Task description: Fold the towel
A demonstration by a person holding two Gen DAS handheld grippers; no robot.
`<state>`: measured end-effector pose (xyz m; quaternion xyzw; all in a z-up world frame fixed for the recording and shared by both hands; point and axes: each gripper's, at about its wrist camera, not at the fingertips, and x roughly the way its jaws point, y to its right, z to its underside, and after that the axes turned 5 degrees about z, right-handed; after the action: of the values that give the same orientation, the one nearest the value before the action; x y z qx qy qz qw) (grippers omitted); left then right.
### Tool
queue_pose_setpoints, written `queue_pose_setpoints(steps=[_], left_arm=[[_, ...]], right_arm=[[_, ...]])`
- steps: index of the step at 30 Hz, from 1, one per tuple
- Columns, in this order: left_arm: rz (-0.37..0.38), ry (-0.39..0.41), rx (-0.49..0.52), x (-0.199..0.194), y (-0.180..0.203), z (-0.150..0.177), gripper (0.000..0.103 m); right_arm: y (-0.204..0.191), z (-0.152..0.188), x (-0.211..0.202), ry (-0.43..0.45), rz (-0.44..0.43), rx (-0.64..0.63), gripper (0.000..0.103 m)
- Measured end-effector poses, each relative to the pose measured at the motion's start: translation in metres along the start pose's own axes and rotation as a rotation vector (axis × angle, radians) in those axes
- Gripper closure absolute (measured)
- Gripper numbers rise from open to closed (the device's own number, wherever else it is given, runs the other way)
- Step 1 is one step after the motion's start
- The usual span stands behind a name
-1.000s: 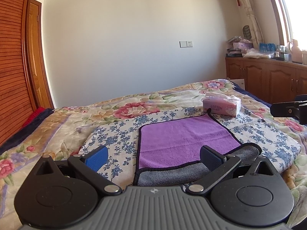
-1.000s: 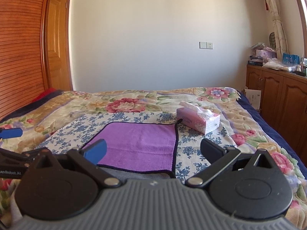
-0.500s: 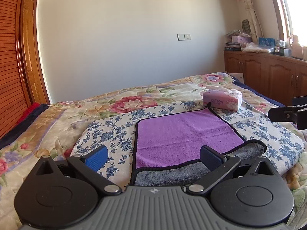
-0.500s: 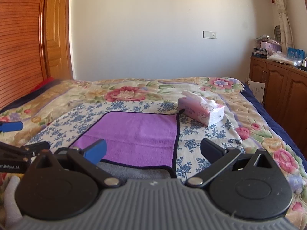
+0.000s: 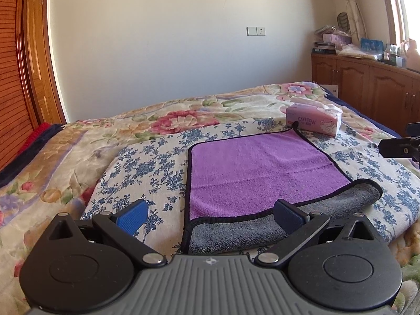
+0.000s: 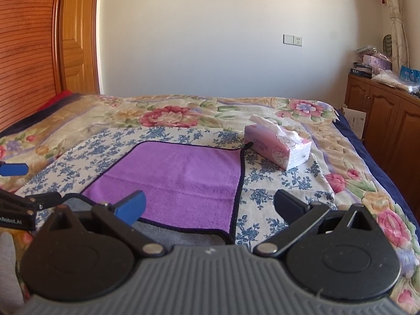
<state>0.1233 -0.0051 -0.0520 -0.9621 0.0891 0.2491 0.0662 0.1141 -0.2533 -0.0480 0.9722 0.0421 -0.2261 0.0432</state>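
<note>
A purple towel (image 5: 257, 168) with a black hem lies flat on the bed; it also shows in the right wrist view (image 6: 178, 181). Its near edge is turned over and shows the grey underside (image 5: 262, 225). My left gripper (image 5: 210, 214) is open and empty, just short of the towel's near left corner. My right gripper (image 6: 210, 206) is open and empty, above the near right corner. The right gripper's tip (image 5: 399, 147) shows at the right edge of the left view.
A pink tissue box (image 5: 313, 120) sits on the bed past the towel's far right corner. A blue-flowered cloth (image 5: 147, 173) lies under the towel on a floral bedspread (image 6: 168, 115). A wooden cabinet (image 6: 386, 120) stands to the right, a wooden wardrobe (image 6: 29, 52) to the left.
Both grippers have tilted down and moved a little closer to the towel's near edge. Both have stayed open. The towel has not moved.
</note>
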Motion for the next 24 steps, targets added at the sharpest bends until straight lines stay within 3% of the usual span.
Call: queue_pose_setpoints(steps=[10,24], left_arm=[[0.005,-0.05,-0.001,0.022,-0.012,0.002,0.0],[0.073,-0.129,-0.039,0.045,-0.025,0.006,0.0]], right_arm=[[0.003,-0.002,0.02,-0.04,-0.01,-0.026,0.0],[0.006,0.003,0.047,-0.136,-0.052,-0.026,0.0]])
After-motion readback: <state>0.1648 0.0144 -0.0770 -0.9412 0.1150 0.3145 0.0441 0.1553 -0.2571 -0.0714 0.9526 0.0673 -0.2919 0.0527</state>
